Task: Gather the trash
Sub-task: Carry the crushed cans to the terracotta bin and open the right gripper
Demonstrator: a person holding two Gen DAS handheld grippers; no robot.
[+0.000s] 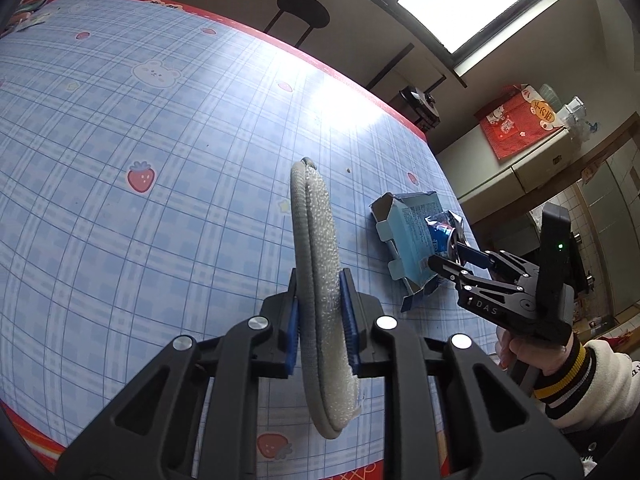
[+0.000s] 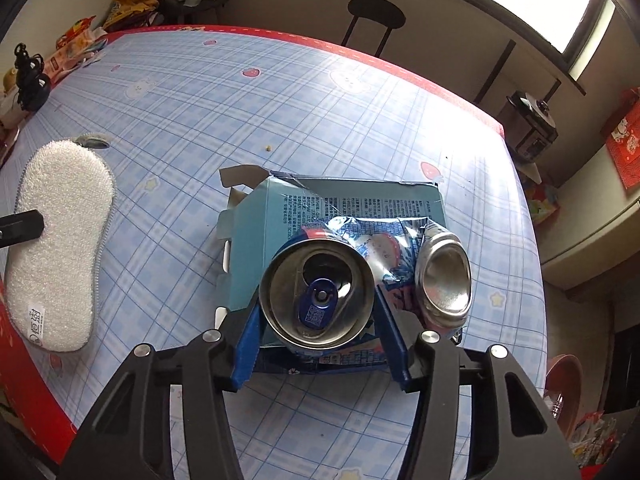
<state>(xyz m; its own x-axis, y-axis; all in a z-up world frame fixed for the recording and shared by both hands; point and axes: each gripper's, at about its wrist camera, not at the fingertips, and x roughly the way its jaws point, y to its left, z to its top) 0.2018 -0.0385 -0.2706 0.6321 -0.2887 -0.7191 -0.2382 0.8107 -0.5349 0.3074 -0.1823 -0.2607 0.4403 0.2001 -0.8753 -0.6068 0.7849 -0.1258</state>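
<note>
My left gripper (image 1: 320, 320) is shut on a grey-and-white insole-shaped sponge pad (image 1: 316, 280) and holds it on edge above the table; the pad also shows at the left in the right wrist view (image 2: 60, 248). My right gripper (image 2: 316, 344) is shut on a crushed blue drink can (image 2: 320, 292), bent double so both ends face the camera. The can is just above a flattened light-blue carton (image 2: 272, 216) lying on the table. In the left wrist view the right gripper (image 1: 448, 256) holds the can (image 1: 444, 228) over the carton (image 1: 408, 236).
The table (image 2: 200, 120) has a blue plaid cloth with a red border. A small crumb (image 2: 269, 147) lies beyond the carton. Snack bags (image 2: 80, 40) and a black object (image 2: 30, 76) sit at the far left corner. A black stool (image 2: 374, 12) stands behind the table.
</note>
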